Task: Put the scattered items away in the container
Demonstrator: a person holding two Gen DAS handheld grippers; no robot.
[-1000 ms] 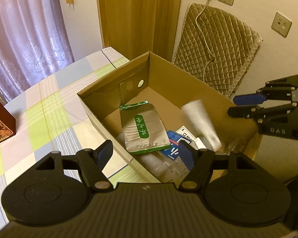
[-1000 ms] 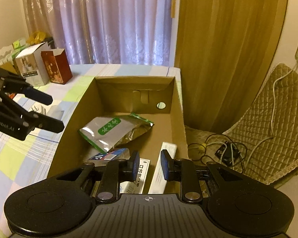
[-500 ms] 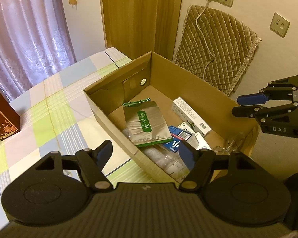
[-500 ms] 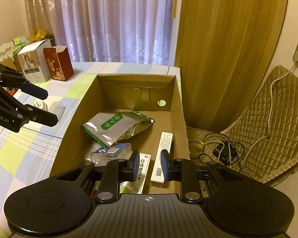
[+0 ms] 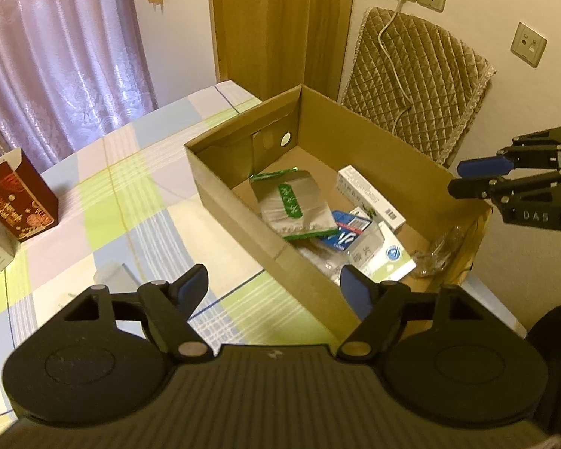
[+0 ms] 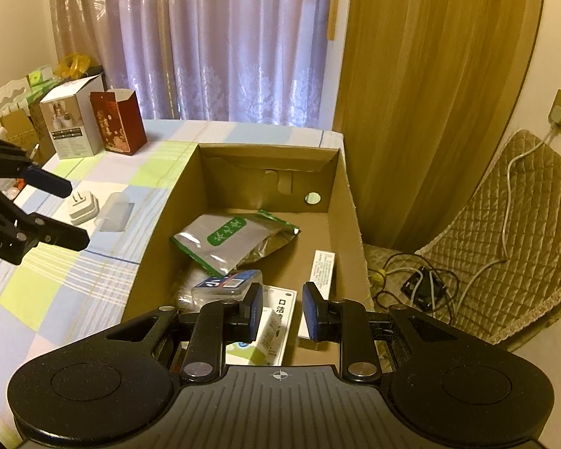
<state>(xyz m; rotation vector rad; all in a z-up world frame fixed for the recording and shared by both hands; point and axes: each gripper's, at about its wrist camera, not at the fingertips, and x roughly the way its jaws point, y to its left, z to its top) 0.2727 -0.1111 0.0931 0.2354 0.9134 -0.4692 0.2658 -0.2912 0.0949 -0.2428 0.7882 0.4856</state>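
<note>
While my left gripper [image 5: 271, 286] hung wide-spread and empty above the white plug [image 6: 81, 205] and clear packet [image 6: 115, 206] on the table's left, my right gripper [image 6: 280, 308] hovered narrowly parted (holding nothing) over the box [image 6: 349, 205] on the right; that slippery packet might skid from a pinch.

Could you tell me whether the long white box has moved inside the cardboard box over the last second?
Yes. A second ago the long white box was a falling blur; it now lies flat beside the far wall of the cardboard box, right of the silver pouch.
</note>
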